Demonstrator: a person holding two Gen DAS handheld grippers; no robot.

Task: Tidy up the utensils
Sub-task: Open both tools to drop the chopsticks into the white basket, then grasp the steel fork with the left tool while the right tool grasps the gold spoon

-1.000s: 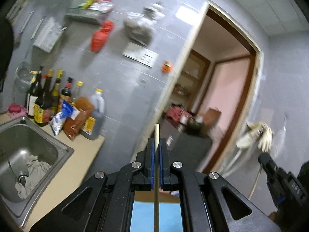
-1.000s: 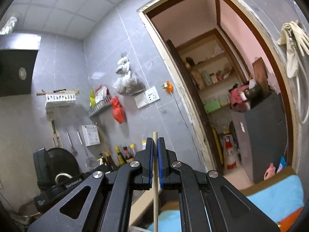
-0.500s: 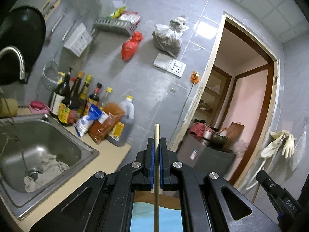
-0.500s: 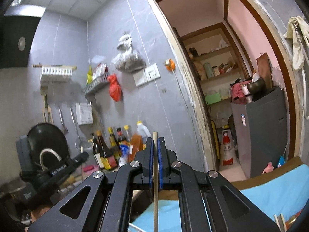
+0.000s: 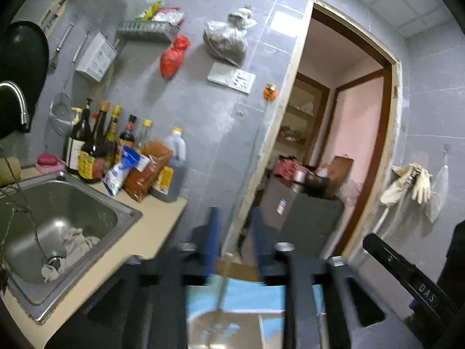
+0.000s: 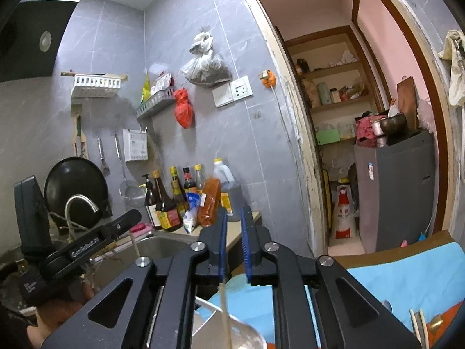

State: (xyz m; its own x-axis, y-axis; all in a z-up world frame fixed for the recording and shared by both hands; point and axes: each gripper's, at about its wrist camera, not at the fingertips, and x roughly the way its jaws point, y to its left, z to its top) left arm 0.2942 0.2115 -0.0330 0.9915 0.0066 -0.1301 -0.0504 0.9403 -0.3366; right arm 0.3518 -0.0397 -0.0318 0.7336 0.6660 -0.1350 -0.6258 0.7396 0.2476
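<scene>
Each gripper had a pale chopstick dropping out of it. The right chopstick (image 6: 224, 314) sat below the right gripper (image 6: 232, 226), its blue pads clearly spread with a gap between them, and the stick slanted down past the left pad toward a metal container (image 6: 247, 340) whose rim showed at the bottom edge. My read: grip already released so the stick could fall or settle into that container; whether its tip was touching the inside I couldn't tell. Same story on the left: the left gripper (image 5: 235, 232) had its fingers apart, heavily motion-blurred, with the left chopstick (image 5: 223, 288) loose between and below them, leaning over a blurred brownish vessel (image 5: 221, 328) standing on blue cloth (image 5: 247, 296). Probably the same vessel seen from both sides, but blur stopped me confirming. Both tools were pitched up, looking at the wall rather than the drop point, so the sticks hung roughly vertical for an end-first drop. More utensils (image 6: 418, 322) lay on the cloth at lower right, so the sorting looked unfinished. Further out: sink (image 5: 128, 212) with a rag in it, sauce bottles (image 5: 96, 148) on the counter behind, doorway (image 5: 348, 145) to the right.
</scene>
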